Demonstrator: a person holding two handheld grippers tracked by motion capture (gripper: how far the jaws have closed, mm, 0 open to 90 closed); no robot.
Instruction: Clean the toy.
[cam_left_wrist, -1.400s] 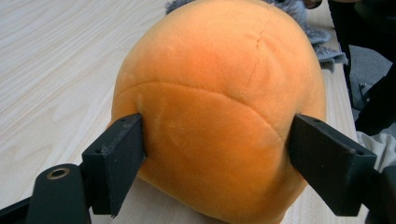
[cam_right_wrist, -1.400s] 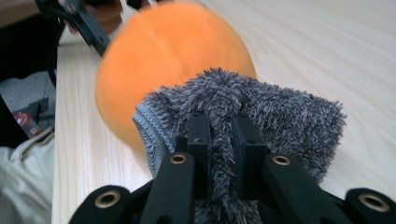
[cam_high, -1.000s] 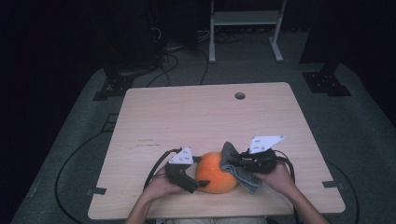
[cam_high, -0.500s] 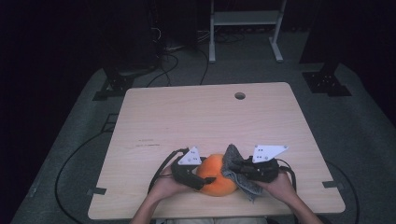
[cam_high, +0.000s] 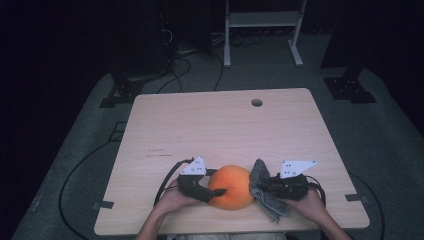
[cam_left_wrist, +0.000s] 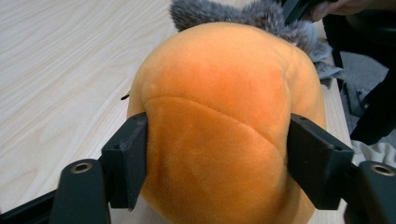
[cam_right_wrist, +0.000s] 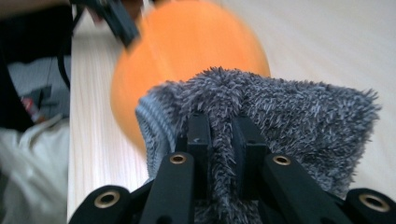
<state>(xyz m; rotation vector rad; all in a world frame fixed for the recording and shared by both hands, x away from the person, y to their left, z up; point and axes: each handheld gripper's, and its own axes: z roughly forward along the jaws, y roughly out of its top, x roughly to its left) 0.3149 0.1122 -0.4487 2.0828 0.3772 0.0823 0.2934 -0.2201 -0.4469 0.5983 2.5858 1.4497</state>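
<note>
The left hand-held gripper (cam_left_wrist: 217, 163) has just closed its jaws onto the sides of the orange plush ball (cam_high: 231, 186) on the tabletop (cam_high: 225, 125). It looks soft, light and squashy, best gripped across its middle. The right hand-held gripper (cam_right_wrist: 219, 135) is clamped on a fluffy grey cloth (cam_right_wrist: 280, 107) beside the ball.

Each black tool (cam_high: 218, 191) carries a grey three-cornered plate, brass-ringed screw holes and a trailing black cable.

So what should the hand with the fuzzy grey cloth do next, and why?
Probably bring the grey cloth against the orange plush ball and wipe. The right gripper is pinching the cloth beside the ball, and the left gripper has just closed on the ball and steadies it on the table.
</note>
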